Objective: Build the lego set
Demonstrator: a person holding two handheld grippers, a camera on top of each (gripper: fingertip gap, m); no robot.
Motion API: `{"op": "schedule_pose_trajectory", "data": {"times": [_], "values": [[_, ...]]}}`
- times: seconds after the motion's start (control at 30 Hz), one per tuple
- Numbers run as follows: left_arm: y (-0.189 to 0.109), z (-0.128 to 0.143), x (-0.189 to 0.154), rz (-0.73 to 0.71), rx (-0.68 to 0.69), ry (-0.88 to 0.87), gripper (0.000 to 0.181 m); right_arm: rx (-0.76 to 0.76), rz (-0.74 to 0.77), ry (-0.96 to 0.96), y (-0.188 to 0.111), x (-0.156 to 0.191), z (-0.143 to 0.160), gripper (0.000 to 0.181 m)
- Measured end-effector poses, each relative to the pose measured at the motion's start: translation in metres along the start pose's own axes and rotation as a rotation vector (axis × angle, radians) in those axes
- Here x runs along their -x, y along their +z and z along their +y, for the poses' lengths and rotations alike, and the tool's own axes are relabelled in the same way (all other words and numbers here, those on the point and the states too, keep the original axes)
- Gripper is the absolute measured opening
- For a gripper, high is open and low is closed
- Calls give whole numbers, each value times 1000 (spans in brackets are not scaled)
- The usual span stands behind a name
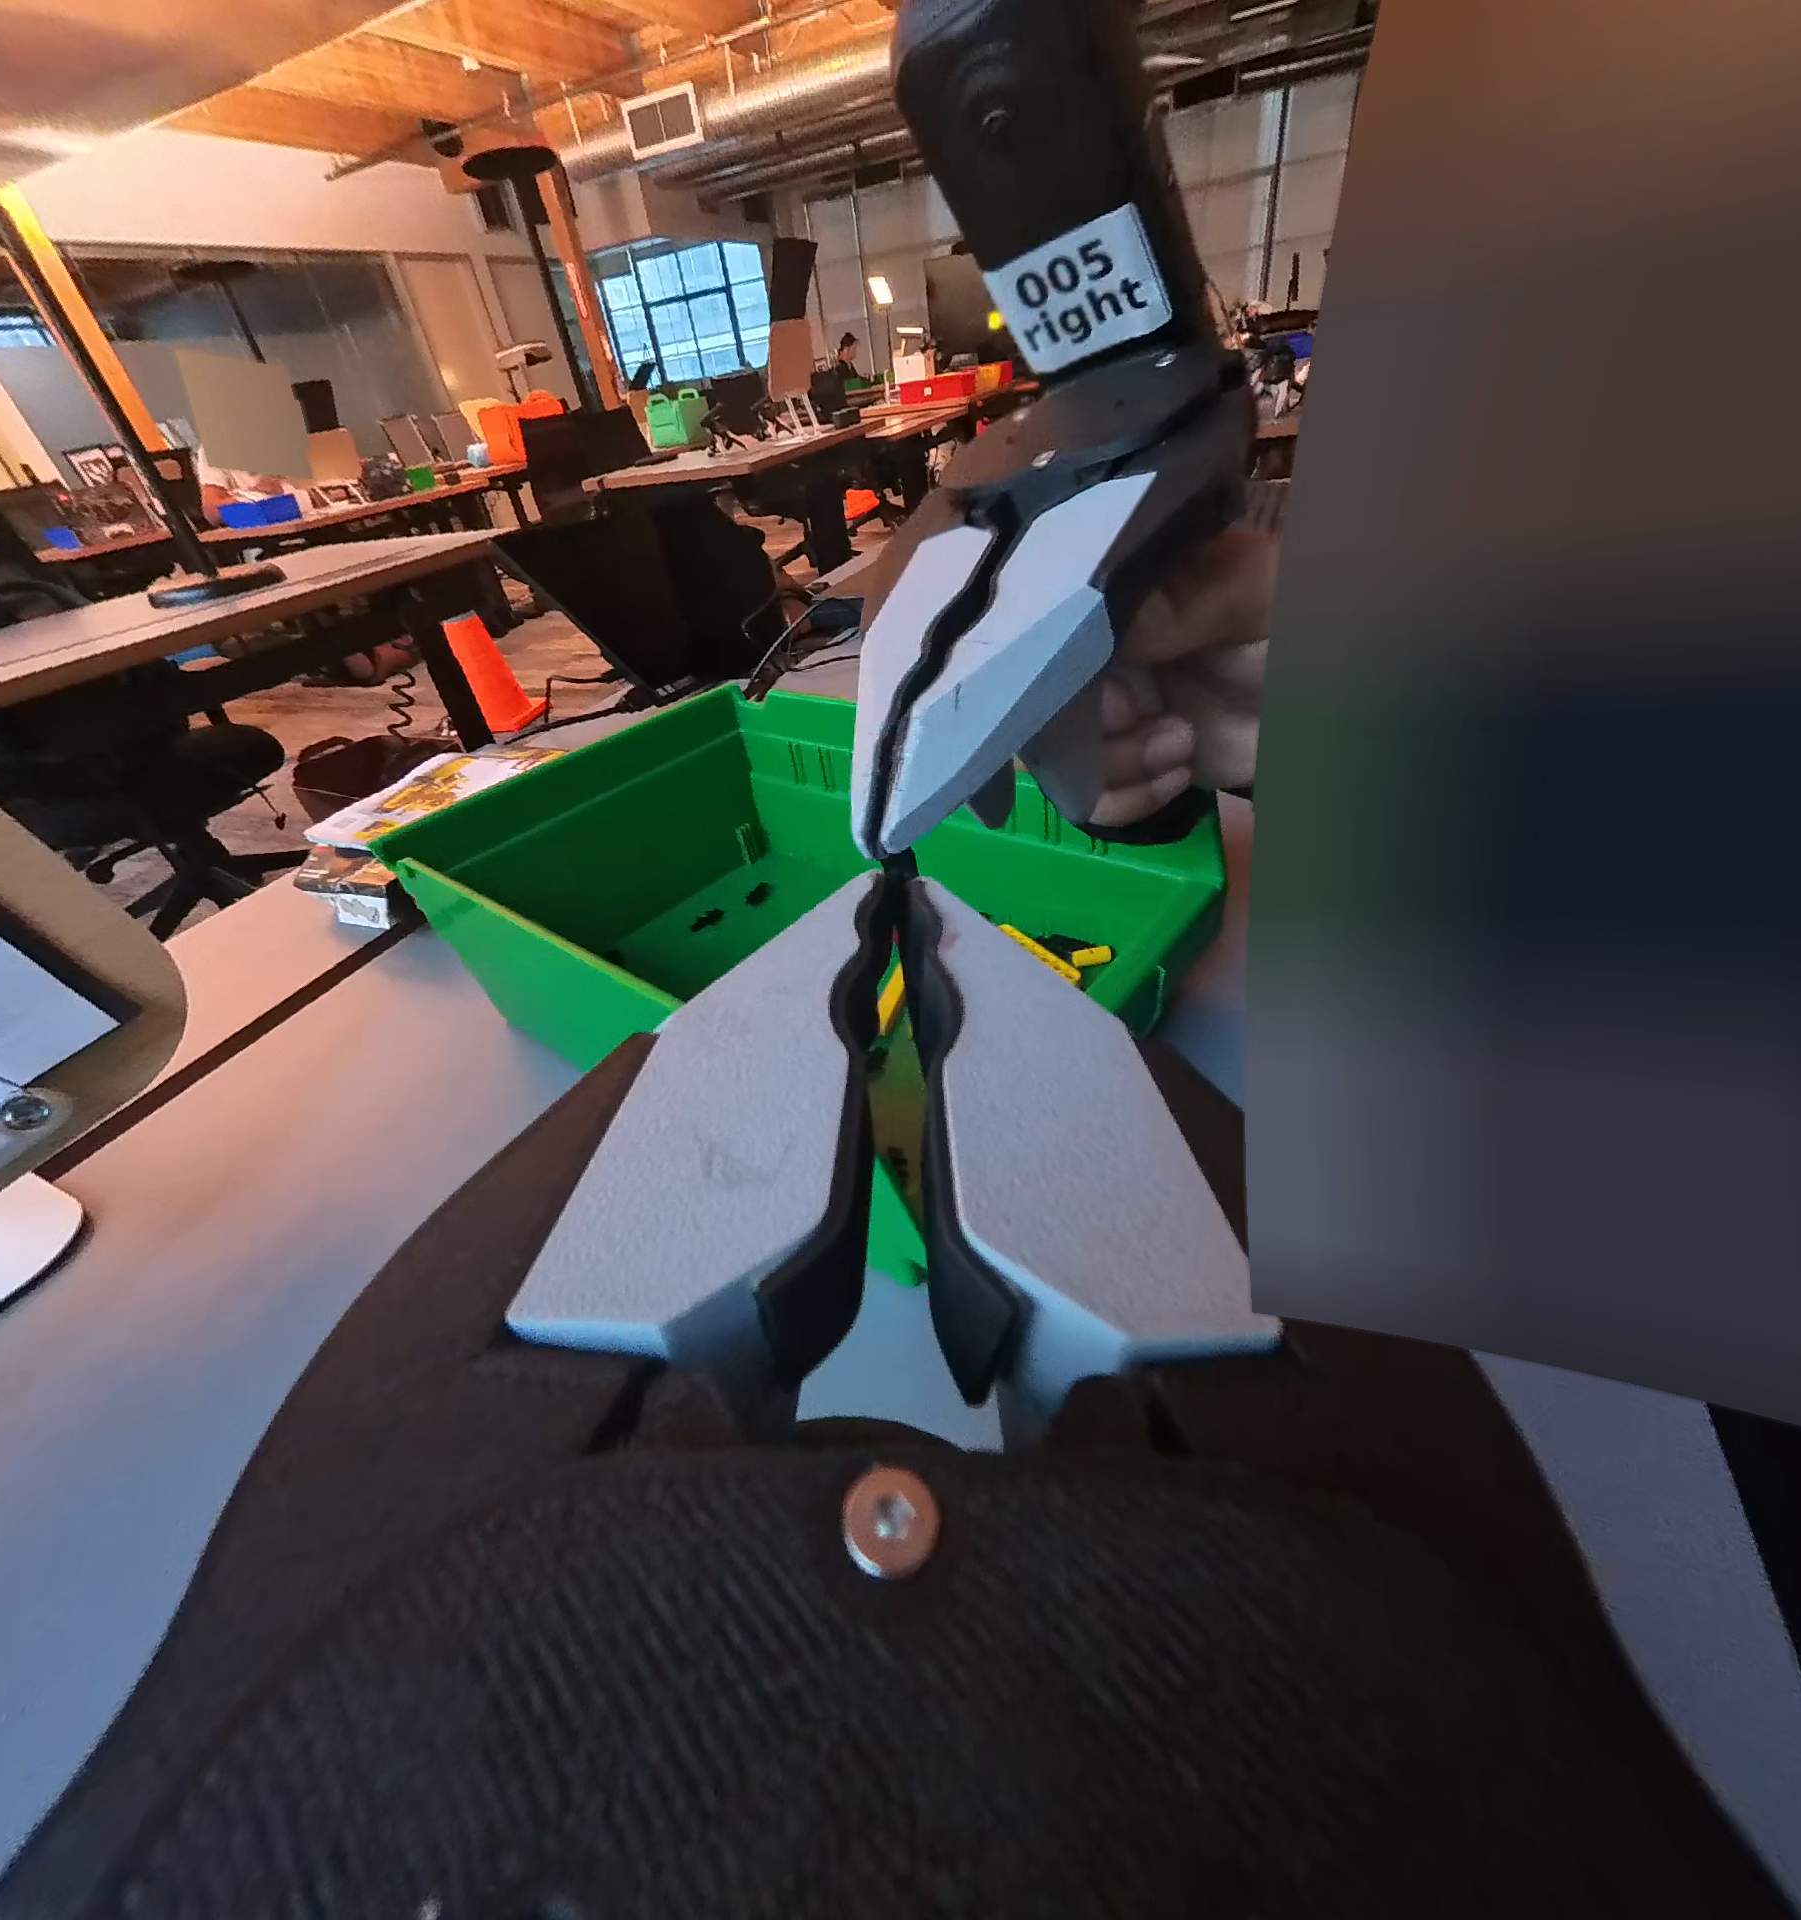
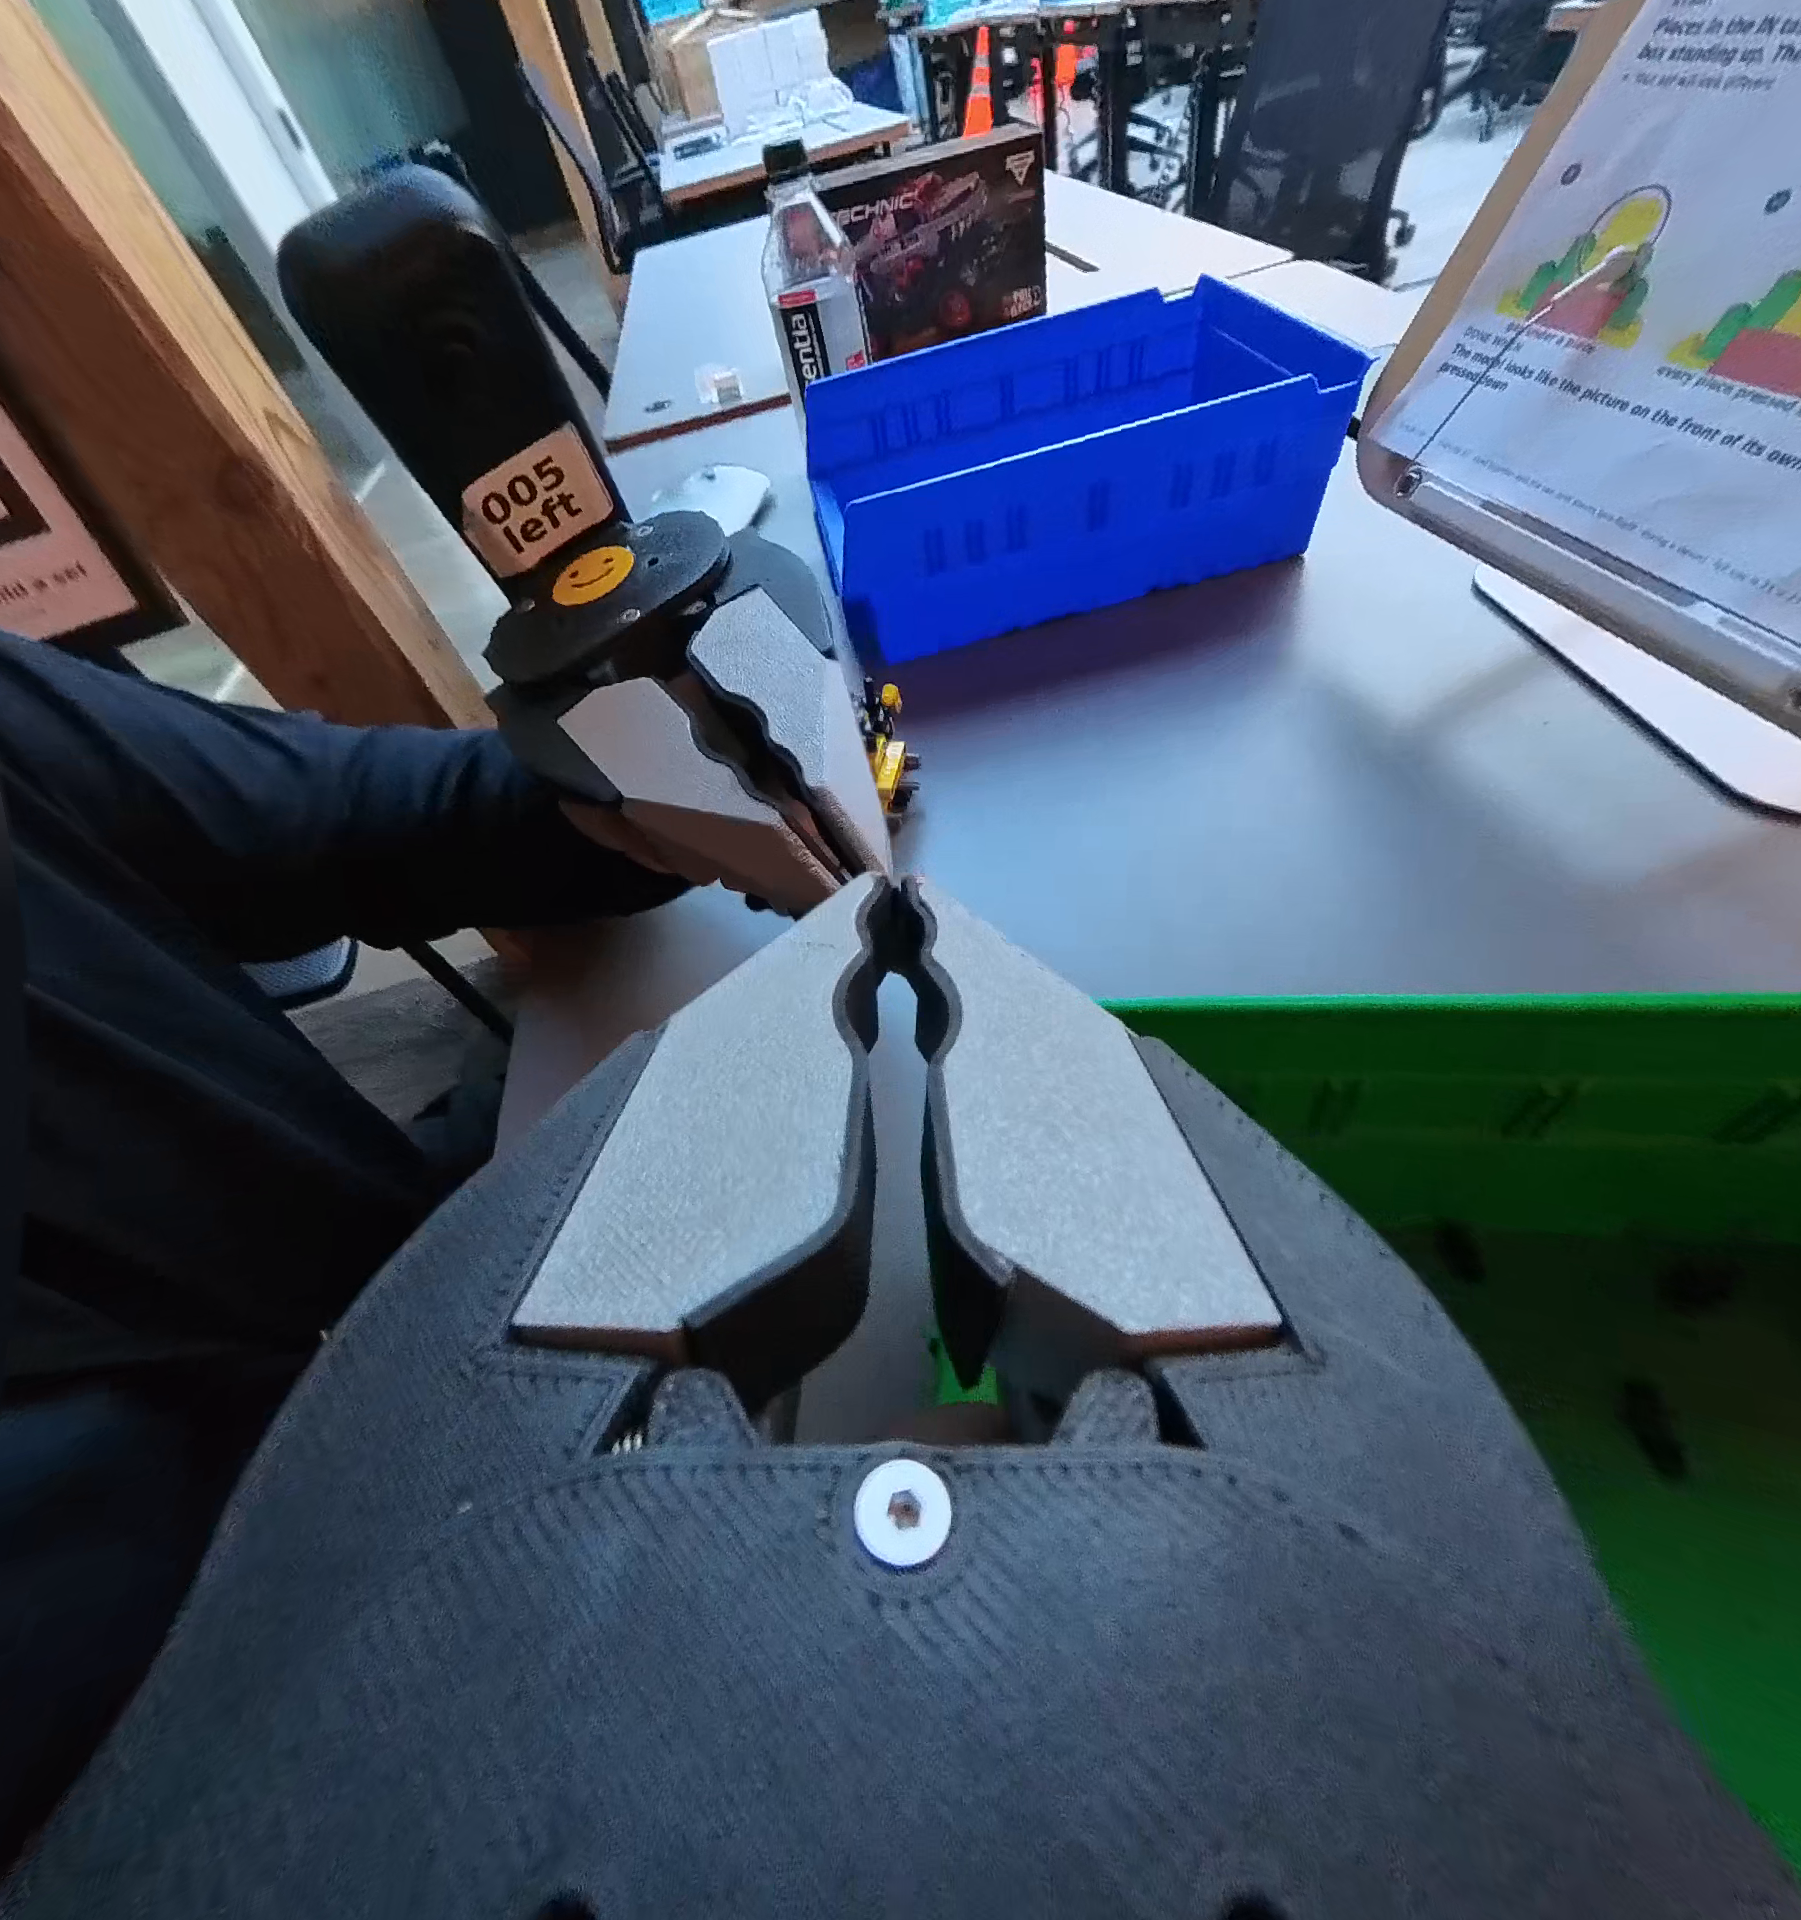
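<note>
My left gripper and my right gripper meet tip to tip above the green bin. Both are shut. A small black lego piece is pinched where the tips meet; most of it is hidden. In the right wrist view my right gripper touches the tip of the left gripper. Yellow and black lego pieces lie in the green bin. A small yellow and black lego build stands on the table behind the left gripper.
An empty blue bin stands on the grey table, with a water bottle and the lego box behind it. An instruction sheet on a stand is at the right. A booklet lies beside the green bin. Only a small space, under 4 cm, lies between the two pairs of fingers.
</note>
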State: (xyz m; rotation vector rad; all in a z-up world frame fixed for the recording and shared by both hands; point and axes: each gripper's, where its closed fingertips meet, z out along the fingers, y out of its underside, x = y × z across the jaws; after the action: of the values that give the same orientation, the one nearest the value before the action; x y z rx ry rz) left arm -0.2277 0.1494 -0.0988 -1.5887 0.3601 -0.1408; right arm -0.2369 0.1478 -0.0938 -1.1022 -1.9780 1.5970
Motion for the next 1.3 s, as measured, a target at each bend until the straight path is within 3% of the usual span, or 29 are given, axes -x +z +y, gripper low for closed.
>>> {"op": "schedule_pose_trajectory", "data": {"times": [0.17, 0.27, 0.33, 0.4, 0.43, 0.63, 0.77, 0.9, 1.3], "values": [[-2, -3, -3, 22, -12, 4, 0, -39, 110, 40, -4, -20, -3, 0], [1, 0, -2, -12, 11, 35, 0, -77, 82, 31, -14, -18, -11, 0], [2, 2, -2, -15, 13, 35, 0, 22, 209, -28, -19, -35, 3, 0], [2, 2, 0, -14, 11, 20, 0, 190, 395, -111, -27, -63, 26, 22], [2, 2, 0, -15, 8, 13, 0, 243, 435, -154, -28, -69, 33, 25], [2, 3, 5, -14, 5, -35, 0, 258, 309, -335, -15, -36, 31, 22], [3, 3, 1, 17, -1, -63, 0, 152, 182, -407, -5, -2, 16, 15], [2, -1, -3, 47, -22, -83, 0, 155, 176, -435, 2, 2, 18, 5], [0, 2, 3, 44, -6, -135, 3, 113, 129, -345, 4, -2, 15, 2]]}}
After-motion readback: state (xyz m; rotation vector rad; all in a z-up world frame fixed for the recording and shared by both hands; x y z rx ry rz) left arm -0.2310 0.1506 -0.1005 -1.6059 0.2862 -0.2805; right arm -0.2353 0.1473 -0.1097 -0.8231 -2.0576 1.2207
